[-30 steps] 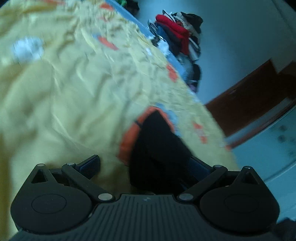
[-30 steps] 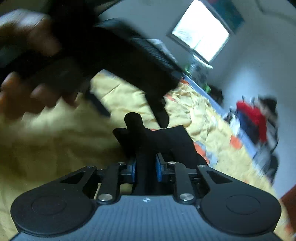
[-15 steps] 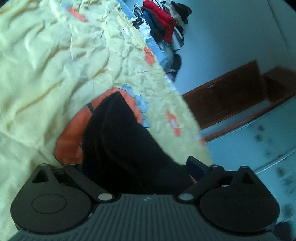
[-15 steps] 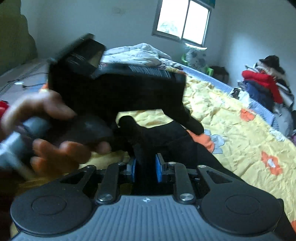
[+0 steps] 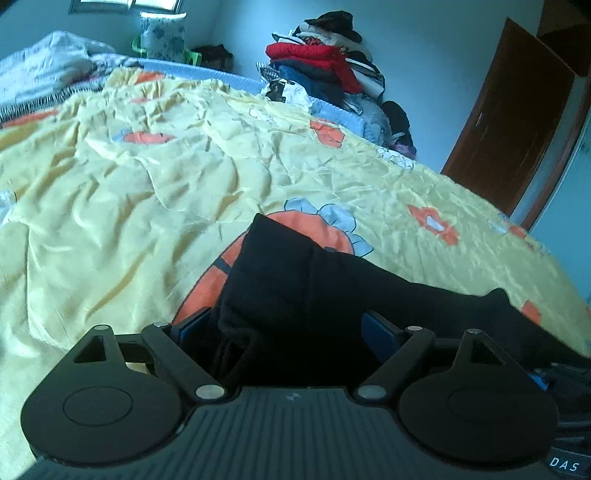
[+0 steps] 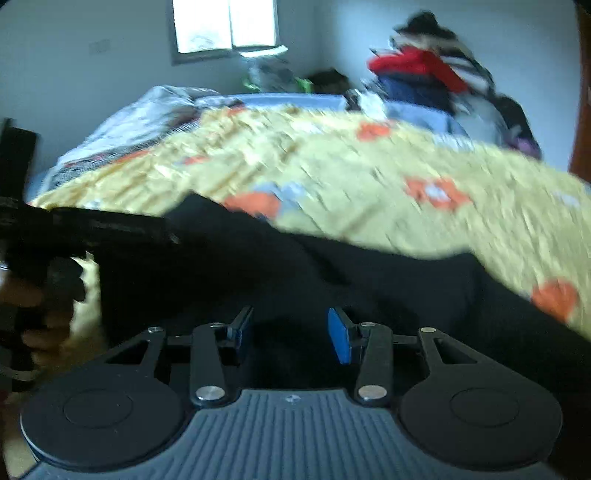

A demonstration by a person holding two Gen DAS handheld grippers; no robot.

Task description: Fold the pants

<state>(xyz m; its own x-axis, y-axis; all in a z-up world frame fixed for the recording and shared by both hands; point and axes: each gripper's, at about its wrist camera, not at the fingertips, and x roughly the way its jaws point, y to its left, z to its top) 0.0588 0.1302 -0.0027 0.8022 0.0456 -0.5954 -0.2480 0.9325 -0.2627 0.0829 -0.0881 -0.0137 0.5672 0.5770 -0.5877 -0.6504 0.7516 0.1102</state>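
Note:
Black pants lie bunched on a yellow flowered bedspread. My left gripper stands wide over their near end and its jaws are closing. Fabric fills the gap, but the blue pads do not visibly press on it. In the blurred right wrist view the pants spread dark across the foreground. My right gripper is above them with its jaws opening, and its blue pads are clear of the cloth. The left gripper's black body and the hand holding it show at the left of that view.
A pile of clothes with a red garment on top sits beyond the bed's far right edge. A white blanket lies at the far left. A brown door stands at the right. A window is in the back wall.
Both views have rolled to level. My right gripper, shut on a fold of the pants before, has spread its jaws and let go. My left gripper has moved in over the pants.

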